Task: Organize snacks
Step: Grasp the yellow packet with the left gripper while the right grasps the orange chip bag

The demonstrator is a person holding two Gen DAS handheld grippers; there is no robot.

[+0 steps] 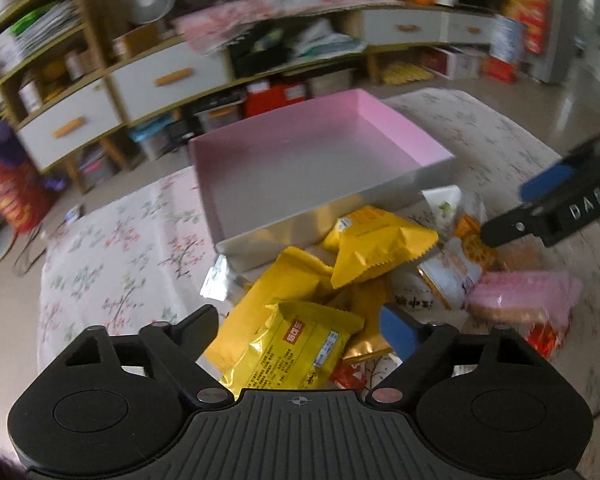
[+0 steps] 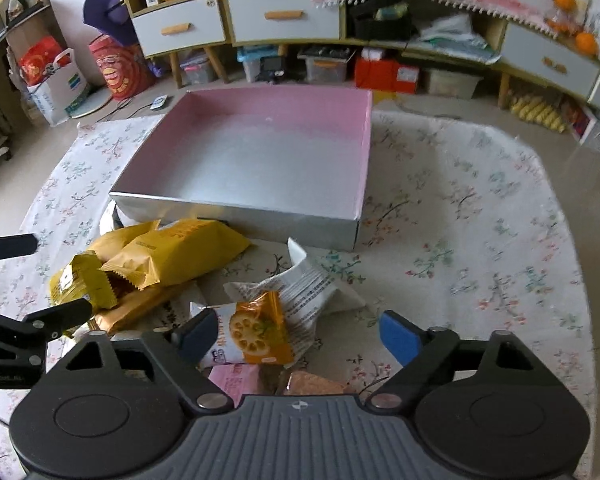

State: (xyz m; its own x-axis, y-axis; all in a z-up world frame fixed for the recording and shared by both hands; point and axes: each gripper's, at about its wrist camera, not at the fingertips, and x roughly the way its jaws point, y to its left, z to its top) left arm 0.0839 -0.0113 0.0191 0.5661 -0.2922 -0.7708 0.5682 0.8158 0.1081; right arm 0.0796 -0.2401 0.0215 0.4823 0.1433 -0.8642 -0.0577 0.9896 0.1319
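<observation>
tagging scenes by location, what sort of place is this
Most likely a lived-in home living room: a long cabinet with drawers and cluttered shelves, a table under a floral tablecloth, and gift bags on the floor.

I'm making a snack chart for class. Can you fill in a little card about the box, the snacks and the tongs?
Box: pink-lined box, nothing inside
Snacks: yellow packets, lotus-root packet, white packet, pink wafer pack, all heaped on the floral cloth
Left tongs: open over the yellow packets
Right tongs: open around the lotus-root packet
</observation>
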